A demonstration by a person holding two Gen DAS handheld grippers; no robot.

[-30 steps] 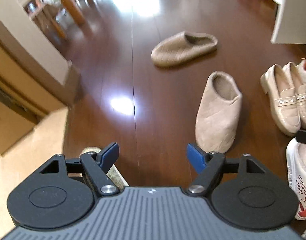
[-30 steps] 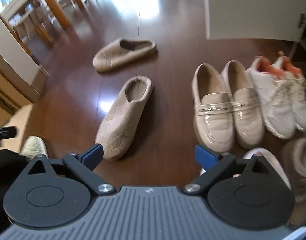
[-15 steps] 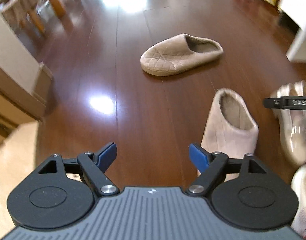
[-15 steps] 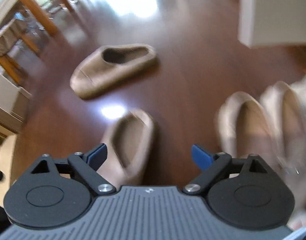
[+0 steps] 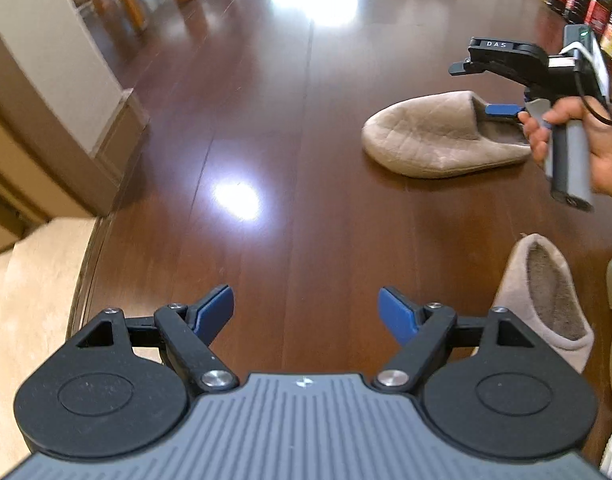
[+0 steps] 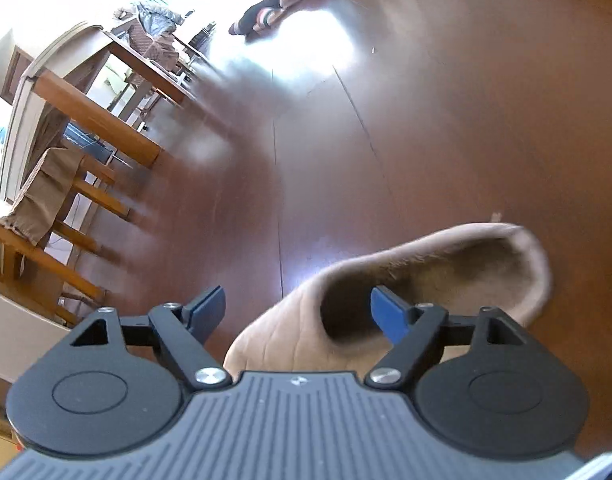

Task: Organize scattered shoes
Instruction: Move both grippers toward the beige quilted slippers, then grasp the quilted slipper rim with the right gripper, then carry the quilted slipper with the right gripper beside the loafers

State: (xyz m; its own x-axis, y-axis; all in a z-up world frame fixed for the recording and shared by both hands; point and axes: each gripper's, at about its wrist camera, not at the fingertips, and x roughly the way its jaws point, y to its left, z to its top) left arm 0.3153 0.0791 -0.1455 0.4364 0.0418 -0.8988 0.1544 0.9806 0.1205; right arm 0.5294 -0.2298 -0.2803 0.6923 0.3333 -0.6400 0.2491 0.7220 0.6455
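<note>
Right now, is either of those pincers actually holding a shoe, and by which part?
Nothing is held yet. The right gripper is open, one finger inside the far slipper, straddling the edge of its opening. The left gripper is open over bare floor.

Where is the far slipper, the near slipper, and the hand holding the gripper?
Far slipper (image 5: pixel 434 136): left wrist view, on its quilted toe.
Near slipper (image 5: pixel 546 300): left wrist view, on its fuzzy lining.
Hand (image 5: pixel 598 152): left wrist view, on the palm by the grey handle.
</note>
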